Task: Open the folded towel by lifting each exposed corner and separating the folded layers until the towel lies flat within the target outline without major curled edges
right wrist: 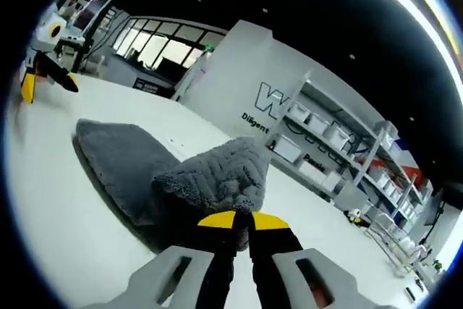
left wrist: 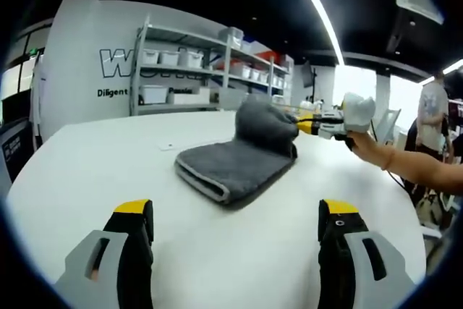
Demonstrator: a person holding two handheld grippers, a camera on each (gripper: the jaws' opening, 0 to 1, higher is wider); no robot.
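Left claw (left wrist: 235,229) is wide open and holds nothing. It hangs low over the near edge of the table (left wrist: 87,171). The grey towel (left wrist: 235,164) lies straight ahead of it, out in the middle of the table and well apart from its jaws. The towel is folded, with its thick folded edge turned toward this claw and its long side running away toward the far right.

Right claw (right wrist: 242,220) is pinched tight on the far corner of the towel (right wrist: 119,157) and has that corner up off the table. So the right claw is the near one. I think the lifted corner should go up and away from the left claw, peeling the top layer open.
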